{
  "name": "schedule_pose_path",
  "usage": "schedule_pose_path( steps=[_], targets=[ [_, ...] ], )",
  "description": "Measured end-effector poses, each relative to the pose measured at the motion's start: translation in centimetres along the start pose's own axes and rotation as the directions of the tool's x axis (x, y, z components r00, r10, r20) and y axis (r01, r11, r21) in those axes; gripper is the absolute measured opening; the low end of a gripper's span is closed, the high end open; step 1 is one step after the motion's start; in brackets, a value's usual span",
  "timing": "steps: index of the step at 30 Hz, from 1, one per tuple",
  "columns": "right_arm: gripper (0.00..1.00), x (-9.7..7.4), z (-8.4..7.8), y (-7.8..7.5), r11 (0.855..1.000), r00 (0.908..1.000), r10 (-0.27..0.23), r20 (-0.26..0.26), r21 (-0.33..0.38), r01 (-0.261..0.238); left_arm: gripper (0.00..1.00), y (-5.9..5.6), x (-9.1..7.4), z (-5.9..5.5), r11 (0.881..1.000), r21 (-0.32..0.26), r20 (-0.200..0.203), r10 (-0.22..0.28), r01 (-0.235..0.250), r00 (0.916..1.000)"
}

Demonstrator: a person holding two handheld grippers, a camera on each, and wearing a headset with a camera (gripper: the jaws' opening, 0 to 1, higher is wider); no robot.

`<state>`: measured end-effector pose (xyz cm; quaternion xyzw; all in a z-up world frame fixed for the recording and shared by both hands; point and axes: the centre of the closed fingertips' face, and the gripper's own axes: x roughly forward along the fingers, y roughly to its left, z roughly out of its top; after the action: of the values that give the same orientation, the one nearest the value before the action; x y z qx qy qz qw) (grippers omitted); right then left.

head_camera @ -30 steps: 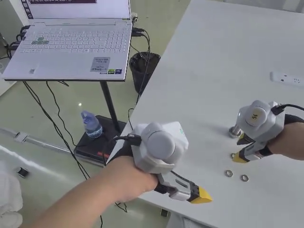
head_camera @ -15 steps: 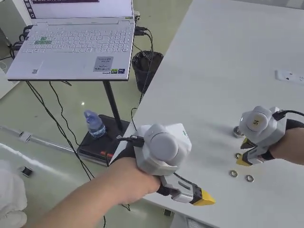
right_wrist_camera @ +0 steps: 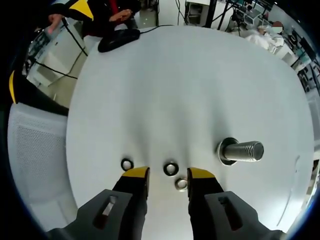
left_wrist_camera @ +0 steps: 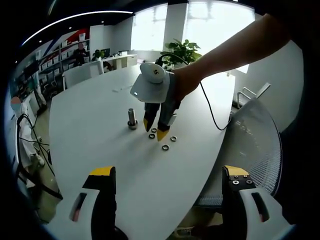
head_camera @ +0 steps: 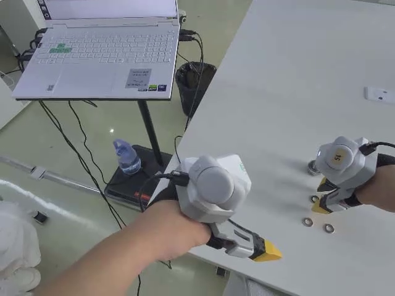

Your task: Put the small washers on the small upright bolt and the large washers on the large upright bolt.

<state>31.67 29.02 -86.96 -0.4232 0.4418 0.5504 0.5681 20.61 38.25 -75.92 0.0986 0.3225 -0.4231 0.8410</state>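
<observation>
An upright steel bolt [right_wrist_camera: 240, 150] stands on the white table [head_camera: 271, 105]; it is also in the head view as bolt [head_camera: 313, 165] and in the left gripper view as bolt [left_wrist_camera: 132, 119]. Three small washers lie flat beside it: washer [right_wrist_camera: 127, 164], washer [right_wrist_camera: 171, 168], washer [right_wrist_camera: 181, 184]. My right gripper [right_wrist_camera: 168, 175] is open and points down at them, with the middle washer between its yellow tips. In the head view the right gripper [head_camera: 321, 197] hovers over washers [head_camera: 307, 221]. My left gripper [left_wrist_camera: 169, 172] is open and empty, held at the table's near edge [head_camera: 262, 250].
A laptop [head_camera: 99, 55] sits on a stand left of the table, with a black bin [head_camera: 194, 77], cables and a water bottle [head_camera: 126, 157] on the floor. A mesh chair [left_wrist_camera: 255, 135] stands by the table edge. A white power strip [head_camera: 378, 94] lies far right.
The head camera has shifted a little. My right gripper has sunk slightly closer to the washers. The left gripper has kept its place, and both stay open.
</observation>
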Motion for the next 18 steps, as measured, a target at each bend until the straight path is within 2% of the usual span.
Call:
schedule_pose_path(
  steps=[18],
  targets=[
    [0.29, 0.18, -0.05, -0.39, 1.0, 0.9998, -0.013, 0.014, -0.01, 0.013, 0.86, -0.03, 0.2, 0.09, 1.0, -0.011, 0.006, -0.006, 0.006, 1.0]
  ],
)
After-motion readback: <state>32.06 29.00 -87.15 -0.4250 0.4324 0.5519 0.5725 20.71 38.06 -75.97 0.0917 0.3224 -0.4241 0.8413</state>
